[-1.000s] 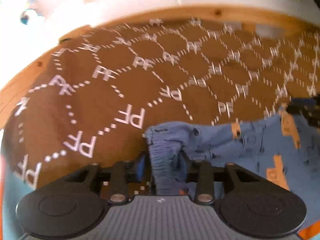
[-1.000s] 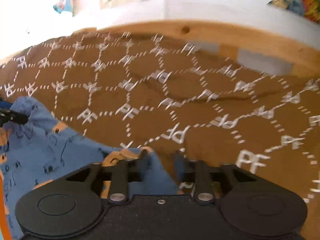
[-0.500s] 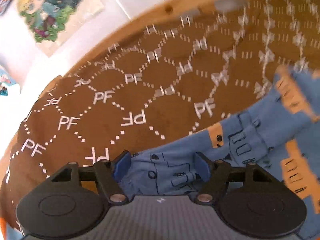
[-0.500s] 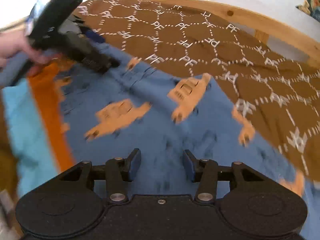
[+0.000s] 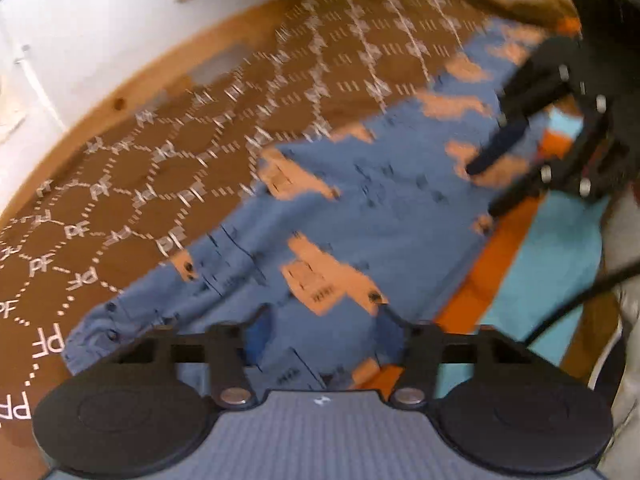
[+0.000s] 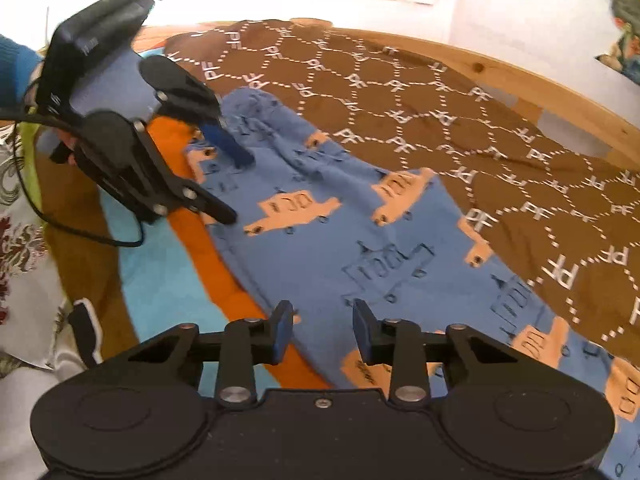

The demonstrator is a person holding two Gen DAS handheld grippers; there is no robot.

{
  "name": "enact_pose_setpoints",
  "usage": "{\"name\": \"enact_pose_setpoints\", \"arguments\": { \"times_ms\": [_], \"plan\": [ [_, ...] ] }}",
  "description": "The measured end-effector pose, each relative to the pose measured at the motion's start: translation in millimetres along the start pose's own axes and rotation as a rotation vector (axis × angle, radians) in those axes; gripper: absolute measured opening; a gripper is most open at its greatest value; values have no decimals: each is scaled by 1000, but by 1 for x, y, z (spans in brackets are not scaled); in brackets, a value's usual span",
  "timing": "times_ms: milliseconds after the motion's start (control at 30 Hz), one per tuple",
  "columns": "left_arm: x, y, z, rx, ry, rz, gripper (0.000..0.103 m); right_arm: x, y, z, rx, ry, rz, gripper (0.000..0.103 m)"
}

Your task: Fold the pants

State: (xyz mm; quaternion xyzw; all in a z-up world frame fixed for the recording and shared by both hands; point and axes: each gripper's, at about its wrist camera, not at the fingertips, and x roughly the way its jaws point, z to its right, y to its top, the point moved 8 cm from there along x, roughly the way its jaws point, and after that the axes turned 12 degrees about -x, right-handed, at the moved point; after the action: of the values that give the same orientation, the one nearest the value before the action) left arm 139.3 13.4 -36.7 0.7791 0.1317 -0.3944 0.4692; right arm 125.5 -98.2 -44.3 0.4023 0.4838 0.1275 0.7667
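A: Start at the left. What do you see there?

B: The left gripper (image 6: pixel 236 188) hangs over the waist end of the pants (image 6: pixel 340 236). A second ago it pinched a bunched fold of the waistband; half a second ago it had let go and spread wide. Its fingers (image 5: pixel 256 332) have just been closing again, but they stand apart above flat cloth, released, with nothing clamped.

A: And the pants themselves?

B: Laid out long on the brown bedspread (image 6: pixel 460 92), blue with orange trucks, their near edge over an orange and turquoise blanket (image 6: pixel 168 276). Earlier the waist was lifted and crumpled; now it lies down flat.

A: The right side?

B: The right gripper (image 6: pixel 322 330) was at the far leg edge a second ago and has swung across, now above the near edge of the pants. Its fingers (image 6: pixel 364 332) have also just been narrowing, yet no fabric sits between them: empty, loosely parted.

A: So what does that mean?

B: I judge the spreading is finished and both hands are lining up along the near edge for a first fold.
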Motion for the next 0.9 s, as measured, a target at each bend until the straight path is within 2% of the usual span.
{"name": "enact_pose_setpoints", "arguments": {
  "times_ms": [167, 367, 400, 433, 467, 500, 567, 700, 867, 900],
  "plan": [
    [5, -10, -2, -10, -62, -57, 46, 14, 12, -17, -41, 43, 3, 31],
    [7, -14, -5, 6, -68, -69, 49, 32, 20, -29, -92, 62, -5, 31],
    [5, -16, -4, 8, -67, -70, 46, 35, 21, -30, -97, 60, -8, 27],
    [6, -16, -3, 8, -69, -75, 42, 36, 22, -30, -100, 58, -11, 19],
    [7, -16, -3, 2, -74, -82, 30, 39, 22, -31, -100, 60, -16, 14],
    [8, -16, -4, -6, -80, -87, 13, 40, 22, -31, -99, 64, -17, 8],
    [10, -16, -4, -18, -87, -99, 3, 39, 24, -32, -96, 62, -11, 3],
    [5, -16, -5, -28, -118, -119, 0, 30, 25, -32, -87, 81, 4, 2],
    [5, -26, 0, -18, -172, -196, 0, 31, 16, -44, -118, 134, -29, 0],
    [4, -26, 1, -10, -170, -191, 0, 31, 15, -47, -129, 129, -28, 0]
  ]
}}
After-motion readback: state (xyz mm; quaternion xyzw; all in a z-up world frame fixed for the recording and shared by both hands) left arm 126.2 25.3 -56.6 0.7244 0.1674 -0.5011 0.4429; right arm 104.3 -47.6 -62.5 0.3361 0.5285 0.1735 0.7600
